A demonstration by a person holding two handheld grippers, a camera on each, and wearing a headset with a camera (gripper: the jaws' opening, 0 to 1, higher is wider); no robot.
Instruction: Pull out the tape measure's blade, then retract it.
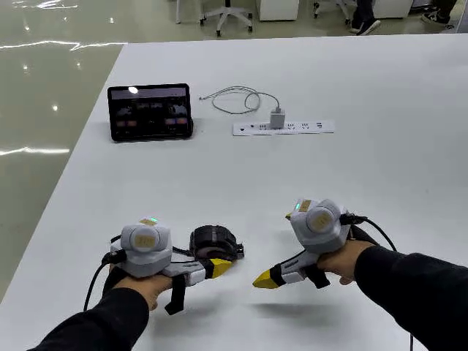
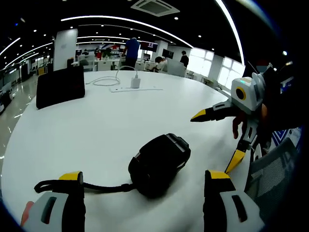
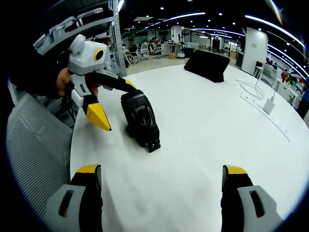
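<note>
Black tape measure (image 1: pixel 213 242) lies near the table's (image 1: pixel 351 88) front edge, toward its left side. Left gripper (image 2: pixel 145 176) has its jaws spread either side of it, not clamped. Right gripper (image 3: pixel 161 170) is just beside it, jaws apart, holding nothing.

The left gripper (image 2: pixel 145 176) and right gripper (image 3: pixel 161 169) face each other, fingers (image 2: pixel 71 176) spread wide.
</note>
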